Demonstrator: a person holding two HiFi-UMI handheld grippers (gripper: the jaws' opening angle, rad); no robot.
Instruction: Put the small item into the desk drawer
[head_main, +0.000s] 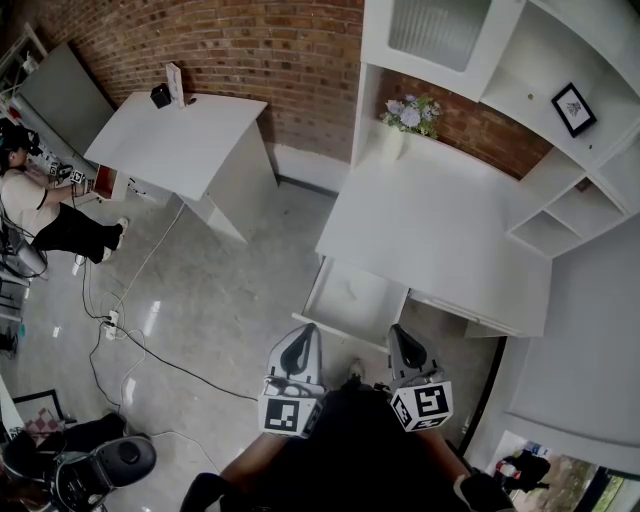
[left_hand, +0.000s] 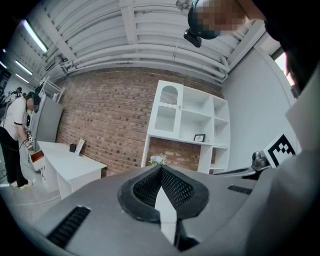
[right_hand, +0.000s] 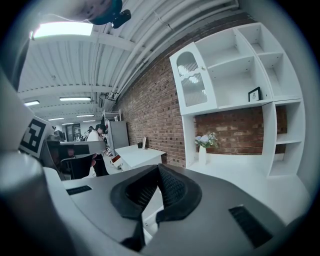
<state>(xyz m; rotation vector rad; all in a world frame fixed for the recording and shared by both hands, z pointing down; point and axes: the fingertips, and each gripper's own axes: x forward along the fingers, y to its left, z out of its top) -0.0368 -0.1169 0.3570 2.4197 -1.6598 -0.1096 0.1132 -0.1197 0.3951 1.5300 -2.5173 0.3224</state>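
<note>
A red brick wall (head_main: 250, 50) runs behind a glossy grey floor (head_main: 220, 290) crossed by black cables (head_main: 165, 363). A white table (head_main: 180, 135) stands at the left, and a white desk (head_main: 430, 230) with an open shelf unit (head_main: 545, 228) at the right. A framed picture (head_main: 573, 108) sits on one shelf. Long lamps (right_hand: 62, 30) light the ribbed white ceiling (right_hand: 70, 75).

Drawer (head_main: 368, 306) open, free above; vase (head_main: 392, 145) at desk (head_main: 450, 235) rear.

Just below the open drawer (head_main: 352, 298), the left gripper (head_main: 304, 332) and right gripper (head_main: 401, 333) are grey. Each carries a white cube (head_main: 290, 414) with black squares. The person's clothes (head_main: 350, 455) are black.
</note>
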